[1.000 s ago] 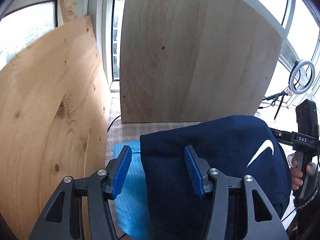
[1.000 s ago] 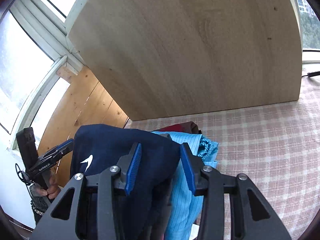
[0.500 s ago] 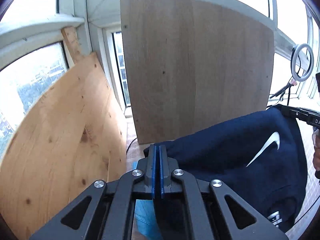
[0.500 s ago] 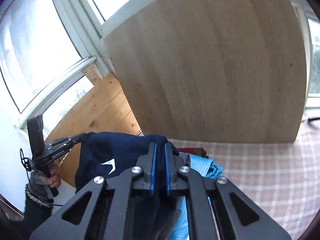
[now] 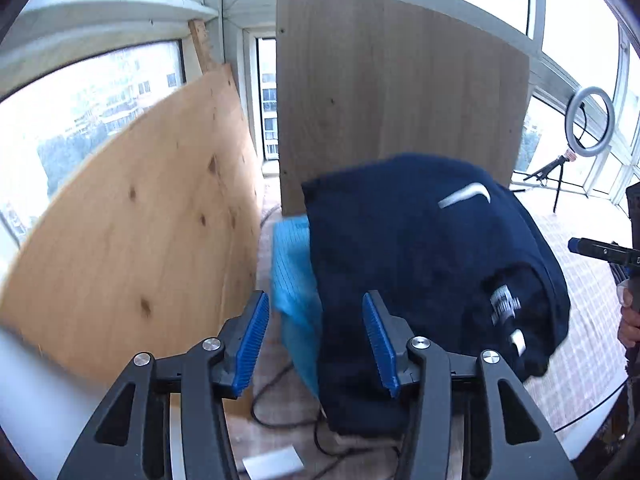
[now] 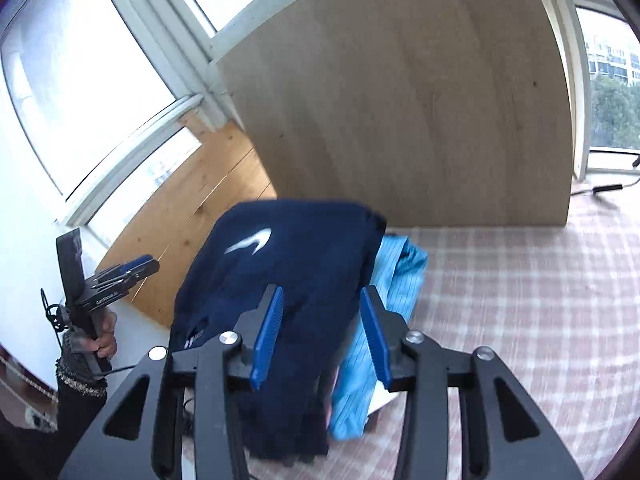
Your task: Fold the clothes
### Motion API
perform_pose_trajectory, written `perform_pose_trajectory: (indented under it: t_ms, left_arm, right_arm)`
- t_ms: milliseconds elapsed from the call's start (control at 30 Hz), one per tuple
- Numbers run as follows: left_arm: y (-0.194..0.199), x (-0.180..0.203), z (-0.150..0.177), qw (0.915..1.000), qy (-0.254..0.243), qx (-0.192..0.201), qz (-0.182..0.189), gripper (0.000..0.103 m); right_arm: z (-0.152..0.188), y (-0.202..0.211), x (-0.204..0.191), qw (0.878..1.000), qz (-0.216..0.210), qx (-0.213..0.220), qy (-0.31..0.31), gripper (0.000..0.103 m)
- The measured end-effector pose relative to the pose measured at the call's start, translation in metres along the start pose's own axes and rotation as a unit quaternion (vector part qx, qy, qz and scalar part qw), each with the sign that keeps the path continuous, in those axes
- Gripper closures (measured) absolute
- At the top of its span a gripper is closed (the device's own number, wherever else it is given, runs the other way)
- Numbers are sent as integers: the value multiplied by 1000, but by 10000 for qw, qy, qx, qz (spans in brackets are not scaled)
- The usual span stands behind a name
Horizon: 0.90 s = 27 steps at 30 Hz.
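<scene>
A folded navy sweatshirt [image 5: 420,248] with a white swoosh lies on top of a light blue garment [image 5: 292,272] on the checked table. My left gripper [image 5: 316,344] hangs in front of the pile's left edge. Its jaws are opening and the blue pads [image 5: 252,344] touch no cloth. In the right wrist view the sweatshirt [image 6: 288,272] covers most of the blue garment [image 6: 396,276]. My right gripper [image 6: 320,336] stands over the near edge, jaws opening, pads clear of the fabric. Each gripper also shows in the other's view, the left gripper [image 6: 124,272] and the right gripper [image 5: 576,246].
A tall pale wood board [image 5: 400,100] stands behind the pile and a knotty plywood sheet [image 5: 140,240] leans at its left. A ring light [image 5: 592,122] stands far right. Black cables [image 5: 280,412] and a white slip [image 5: 272,462] lie near the front. The checked cloth [image 6: 520,300] stretches right.
A second ago both grippers stood open around the sweatshirt. Half a second ago both were shut on it. Now both have let go and drawn back, and the sweatshirt rests on the blue garment.
</scene>
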State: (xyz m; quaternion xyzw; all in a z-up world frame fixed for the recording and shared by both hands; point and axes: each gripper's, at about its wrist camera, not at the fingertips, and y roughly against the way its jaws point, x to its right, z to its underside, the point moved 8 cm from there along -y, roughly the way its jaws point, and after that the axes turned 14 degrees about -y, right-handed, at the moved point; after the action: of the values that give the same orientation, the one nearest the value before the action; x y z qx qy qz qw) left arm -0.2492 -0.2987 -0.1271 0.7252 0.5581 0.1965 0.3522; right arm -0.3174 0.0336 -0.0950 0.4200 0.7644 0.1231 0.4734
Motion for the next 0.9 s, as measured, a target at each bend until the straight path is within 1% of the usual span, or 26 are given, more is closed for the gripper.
perform_pose_trajectory:
  t_ms: [100, 167, 200, 233, 367, 400, 433, 467, 500, 600, 633, 667, 733, 767, 833, 867, 900]
  left_arm:
    - [-7, 17, 42, 9992, -23, -334, 225, 56]
    - [-17, 21, 56, 9984, -15, -525, 201, 56]
    - [-21, 22, 60, 9980, 21, -596, 197, 56]
    - [-23, 22, 63, 9981, 52, -579, 205, 56]
    - [-37, 23, 63, 9967, 192, -591, 513, 59]
    - [-40, 24, 63, 9962, 225, -594, 589, 63]
    - [-38, 22, 60, 9959, 208, -578, 661, 71]
    - [-37, 19, 57, 9956, 188, -564, 729, 73]
    - [-35, 21, 55, 9961, 91, -576, 669, 76]
    - [-32, 24, 50, 9967, -203, -611, 489, 90]
    - [-27, 24, 48, 9969, -332, -600, 396, 92]
    - [-22, 24, 45, 9968, -460, -588, 302, 93]
    - [-13, 23, 40, 9964, -647, -545, 99, 94]
    - [-8, 20, 38, 9961, -697, -542, -69, 94]
    - [-8, 16, 39, 9950, -770, -580, -251, 94]
    - [-17, 16, 43, 9946, -740, -696, -209, 93]
    - [-26, 16, 48, 9940, -710, -813, -167, 92]
  right_arm:
    - [53, 4, 1, 9994, -30, -343, -1, 63]
    - [72, 3, 4, 9990, 72, -427, 82, 63]
    - [77, 3, 4, 9988, 126, -451, 109, 63]
    - [81, 2, 5, 9986, 181, -475, 135, 63]
    - [89, 6, -3, 9983, 109, -486, 312, 63]
    - [89, 3, -6, 9979, 118, -513, 365, 63]
    - [90, 0, -8, 9976, 111, -566, 386, 63]
    - [90, -5, -8, 9972, 117, -625, 392, 63]
    - [91, -9, -9, 9968, 134, -683, 396, 63]
    - [95, -20, -13, 9956, 158, -825, 413, 63]
    - [96, -23, -14, 9952, 165, -871, 419, 65]
    - [95, -22, -17, 9951, 176, -858, 452, 78]
    - [91, -15, -23, 9954, 202, -760, 552, 94]
    - [88, -9, -26, 9956, 201, -691, 605, 95]
    - [81, 7, -33, 9954, 253, -530, 751, 95]
    - [79, 13, -33, 9945, 361, -453, 868, 95]
    - [82, 10, -27, 9933, 522, -529, 889, 95]
